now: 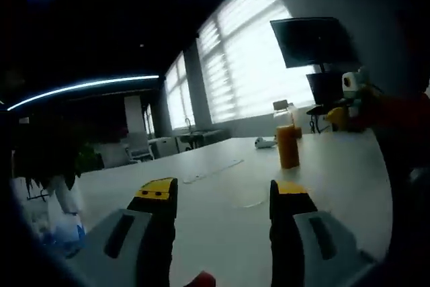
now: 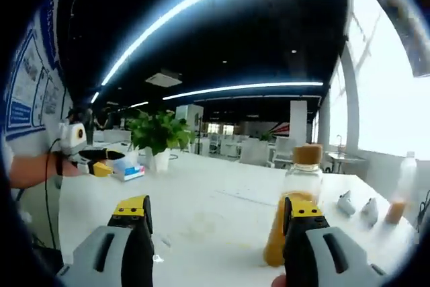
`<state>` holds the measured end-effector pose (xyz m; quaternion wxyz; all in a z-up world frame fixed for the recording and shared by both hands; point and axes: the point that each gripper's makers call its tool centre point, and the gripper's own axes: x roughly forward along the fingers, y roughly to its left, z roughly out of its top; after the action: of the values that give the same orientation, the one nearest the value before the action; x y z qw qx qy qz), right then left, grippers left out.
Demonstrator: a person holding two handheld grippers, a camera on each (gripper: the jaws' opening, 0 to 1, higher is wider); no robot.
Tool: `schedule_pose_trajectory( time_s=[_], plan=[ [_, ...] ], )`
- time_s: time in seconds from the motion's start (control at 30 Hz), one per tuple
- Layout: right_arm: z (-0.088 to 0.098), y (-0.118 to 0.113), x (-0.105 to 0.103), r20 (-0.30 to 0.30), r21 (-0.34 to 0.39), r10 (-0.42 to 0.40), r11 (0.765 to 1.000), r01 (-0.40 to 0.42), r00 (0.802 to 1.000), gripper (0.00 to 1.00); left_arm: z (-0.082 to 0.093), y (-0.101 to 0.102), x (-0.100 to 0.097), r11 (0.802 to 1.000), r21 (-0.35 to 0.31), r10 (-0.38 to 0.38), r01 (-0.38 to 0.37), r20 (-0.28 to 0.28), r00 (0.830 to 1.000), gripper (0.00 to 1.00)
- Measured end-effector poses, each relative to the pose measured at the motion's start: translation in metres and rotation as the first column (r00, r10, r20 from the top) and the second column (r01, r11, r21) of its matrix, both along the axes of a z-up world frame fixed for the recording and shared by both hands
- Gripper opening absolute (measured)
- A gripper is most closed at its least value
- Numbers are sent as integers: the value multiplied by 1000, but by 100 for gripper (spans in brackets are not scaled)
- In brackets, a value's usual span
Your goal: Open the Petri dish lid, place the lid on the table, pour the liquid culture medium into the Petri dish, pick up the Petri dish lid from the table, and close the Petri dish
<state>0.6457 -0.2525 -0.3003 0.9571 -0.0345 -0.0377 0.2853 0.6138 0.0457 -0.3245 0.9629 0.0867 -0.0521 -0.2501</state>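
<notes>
The white worktop (image 1: pixel 336 166) is spreading wide and smooth under both views, its near edge cut off by the jaws. On it, a faint clear disc outline, probably the Petri dish (image 1: pixel 252 203), is lying barely readable. The culture medium bottle (image 2: pixel 295 210), clear glass with orange liquid and a tan cap, is standing partly hidden behind one jaw. The left gripper (image 1: pixel 222 196) and right gripper (image 2: pixel 215 216) are both gaping wide, holding nothing.

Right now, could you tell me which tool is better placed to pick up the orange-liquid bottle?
Right, I think: the bottle stands close beside the open right tool, whereas it stands farther across the table from the open left tool.
</notes>
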Motion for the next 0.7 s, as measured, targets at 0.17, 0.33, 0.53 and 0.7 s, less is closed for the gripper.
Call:
schedule_pose_trajectory(
  time_s=[0.17,0.33,0.53,0.7],
  plan=[
    [12,-45,-9,44,39,-142,989,140,989,74,0,15,-4,1000,-12,27,-27,12,1000,46],
    [10,-81,-15,39,118,-242,965,236,970,72,-3,27,-6,998,-23,59,-58,20,998,46],
    [-3,-109,-21,28,162,-288,946,280,957,75,-10,37,-10,993,-65,102,-99,38,994,47],
    [-13,-105,-31,11,140,-284,950,280,959,78,-14,49,-17,986,-83,145,-142,35,989,47]
  ],
)
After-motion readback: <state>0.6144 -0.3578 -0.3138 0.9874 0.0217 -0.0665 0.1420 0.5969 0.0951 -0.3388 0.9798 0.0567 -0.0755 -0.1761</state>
